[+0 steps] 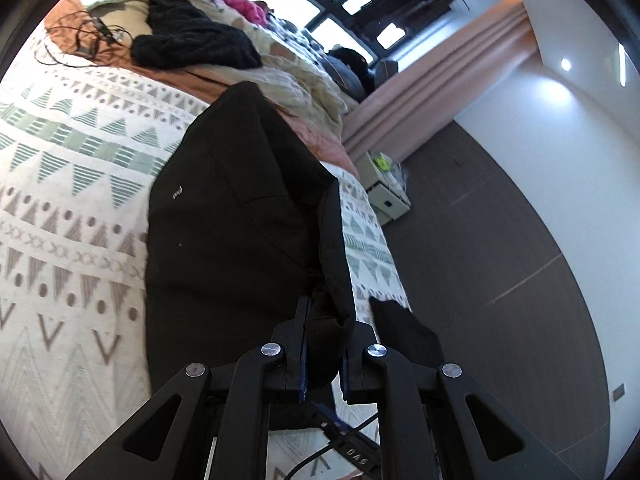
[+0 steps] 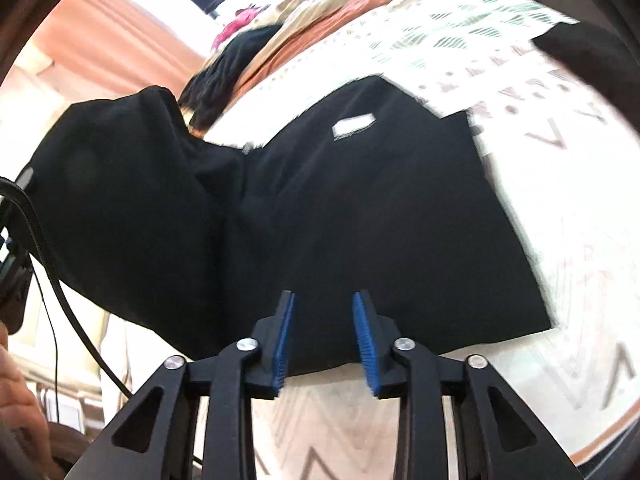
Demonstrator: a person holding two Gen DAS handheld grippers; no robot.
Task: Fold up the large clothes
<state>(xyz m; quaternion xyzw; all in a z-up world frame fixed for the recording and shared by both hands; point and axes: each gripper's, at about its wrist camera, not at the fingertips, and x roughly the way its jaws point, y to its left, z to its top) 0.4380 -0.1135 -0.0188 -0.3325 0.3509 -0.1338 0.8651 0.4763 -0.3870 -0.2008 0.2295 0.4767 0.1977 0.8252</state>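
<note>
A large black garment lies on the patterned bedspread. My left gripper is shut on a bunched edge of it and holds that part lifted off the bed. In the right wrist view the same black garment lies partly folded, with a white label on top and a lifted part at the left. My right gripper is open and empty, its blue pads just above the garment's near edge.
A black knitted item, cables and piled bedding lie at the bed's far end. A small white cabinet stands on the dark floor beside the bed. Pink curtains hang by the window.
</note>
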